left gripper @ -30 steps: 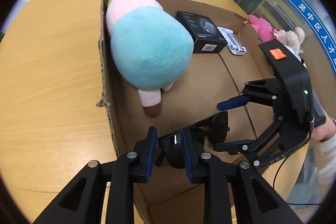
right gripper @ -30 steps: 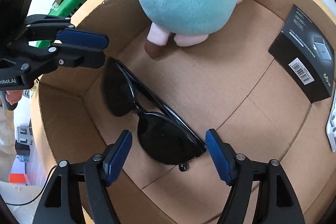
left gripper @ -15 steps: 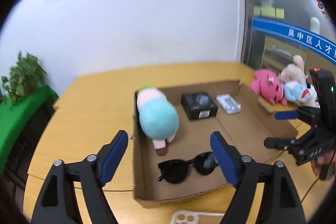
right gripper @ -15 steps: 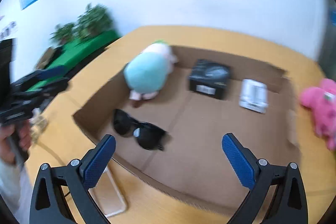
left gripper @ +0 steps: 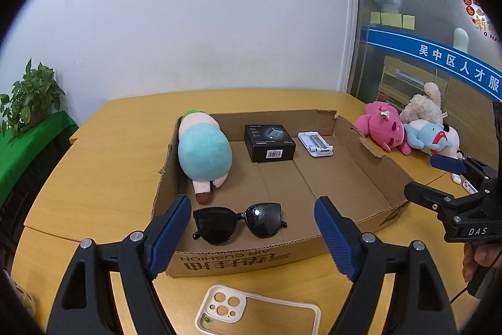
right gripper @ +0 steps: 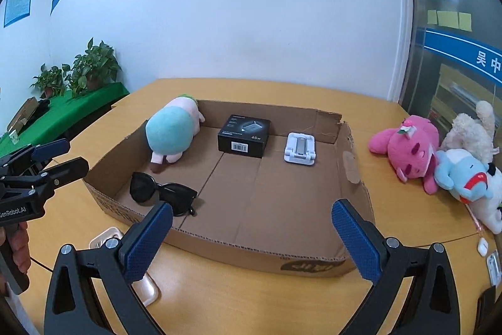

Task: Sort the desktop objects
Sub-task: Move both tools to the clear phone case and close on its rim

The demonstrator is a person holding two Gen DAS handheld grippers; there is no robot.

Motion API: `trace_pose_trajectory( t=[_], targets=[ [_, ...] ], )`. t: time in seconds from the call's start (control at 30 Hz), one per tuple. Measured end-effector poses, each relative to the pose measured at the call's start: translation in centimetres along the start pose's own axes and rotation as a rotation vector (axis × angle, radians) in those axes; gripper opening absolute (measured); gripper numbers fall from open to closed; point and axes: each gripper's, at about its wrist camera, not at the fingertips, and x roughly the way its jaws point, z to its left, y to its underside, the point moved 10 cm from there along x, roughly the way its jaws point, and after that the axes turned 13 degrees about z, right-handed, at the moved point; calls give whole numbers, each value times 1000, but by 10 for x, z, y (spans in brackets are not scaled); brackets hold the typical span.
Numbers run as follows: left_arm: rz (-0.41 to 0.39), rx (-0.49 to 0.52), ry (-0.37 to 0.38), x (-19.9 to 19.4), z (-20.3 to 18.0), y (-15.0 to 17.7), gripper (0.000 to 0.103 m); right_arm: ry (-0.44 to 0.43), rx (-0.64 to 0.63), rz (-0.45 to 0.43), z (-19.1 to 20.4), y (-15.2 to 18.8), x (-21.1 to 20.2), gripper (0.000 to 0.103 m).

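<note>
A shallow cardboard box (left gripper: 376,175) (right gripper: 354,165) lies on the yellow table. Black sunglasses (left gripper: 238,222) (right gripper: 163,193) rest inside near its front left corner, with nothing touching them. A teal and pink plush (left gripper: 204,153) (right gripper: 166,134), a black carton (left gripper: 269,143) (right gripper: 243,135) and a white stand (left gripper: 315,143) (right gripper: 299,148) line the box's back. My left gripper (left gripper: 252,206) (right gripper: 73,154) hangs open in front of the box, holding nothing. My right gripper (right gripper: 251,206) (left gripper: 423,178) is wide open and holds nothing, off the box's right front.
A cream phone case (left gripper: 257,313) (right gripper: 106,236) lies on the table in front of the box. A pink plush (right gripper: 408,146), a blue one (right gripper: 464,178) and a cream one (right gripper: 470,131) sit to the right. A small white earbud case (right gripper: 482,245) lies near the right edge.
Both grippers opened, let go of the sunglasses and drew back and up out of the box. The sunglasses now lie alone on the box floor.
</note>
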Motion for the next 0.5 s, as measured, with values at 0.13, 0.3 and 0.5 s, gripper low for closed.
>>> trace_pose_trajectory(
  t=[0.13, 0.3, 0.5],
  targets=[
    [9, -8, 0, 0, 4, 8, 81, -2, -1, 20, 3, 8, 5, 103],
    [62, -17, 7, 9, 19, 27, 81, -47, -10, 57, 21, 25, 15, 103],
    [165, 1, -13, 34, 39, 61, 80, -211, -59, 195, 71, 75, 50, 103]
  ],
)
